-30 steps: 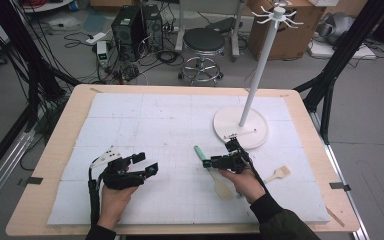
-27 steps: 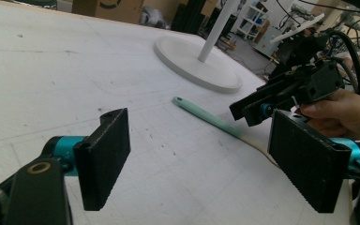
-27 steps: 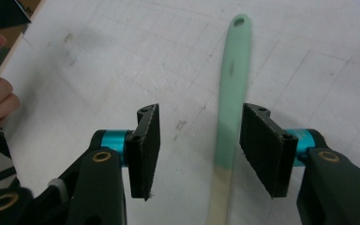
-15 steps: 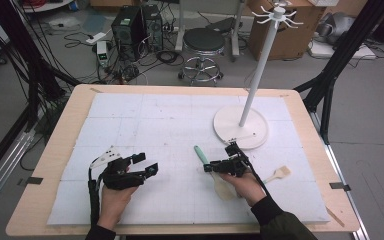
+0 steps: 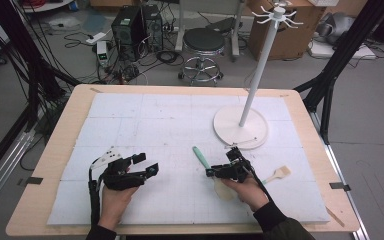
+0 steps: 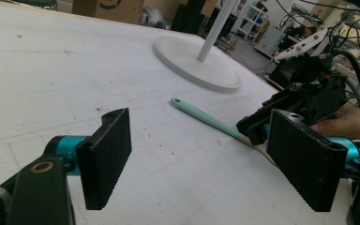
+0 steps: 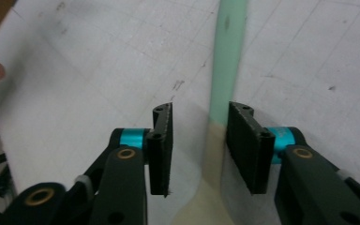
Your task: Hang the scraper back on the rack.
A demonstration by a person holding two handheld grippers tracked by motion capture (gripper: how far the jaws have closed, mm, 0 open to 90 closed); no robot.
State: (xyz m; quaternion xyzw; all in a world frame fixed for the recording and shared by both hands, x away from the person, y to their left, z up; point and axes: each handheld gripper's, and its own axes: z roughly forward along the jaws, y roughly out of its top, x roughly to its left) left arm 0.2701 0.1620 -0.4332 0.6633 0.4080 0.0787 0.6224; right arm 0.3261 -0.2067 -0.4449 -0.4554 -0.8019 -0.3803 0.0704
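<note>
Wooden table (image 5: 50, 165), pale plywood rim, covered nearly edge to edge by a white gridded mat (image 5: 170, 120) with faint pencil lines and scuff marks.

Near the far right corner: a white coat-stand (image 5: 257, 65), round base flat on the mat, thin pole upright, hooks at the top.

Spatula (image 5: 200, 156), mint-green handle and cream blade, lies flat on the mat toward the near edge, right of centre, handle pointing toward the far edge and slightly left.

Right gripper (image 5: 215, 172) sits low over the spatula where the green handle meets the cream blade. In the right gripper view the jaws straddle the spatula (image 7: 225, 61). One pad is just beside it and the other stands off with mat showing between, so it is not yet clamped. The jaws have just been closing.

Left gripper (image 5: 147, 165) rests near the near edge, left of centre, well apart from the spatula. Its jaws are spread wide with nothing between them, only bare mat in the gap.

A second utensil, a small pale brush (image 5: 278, 174), lies near the right edge.

Room beyond the far edge: grey floor, a black round stool (image 5: 205, 42) on a chrome base, a black computer tower (image 5: 130, 25) among tangled cables, and a cardboard box (image 5: 285, 35). Black frame struts stand on both sides.
</note>
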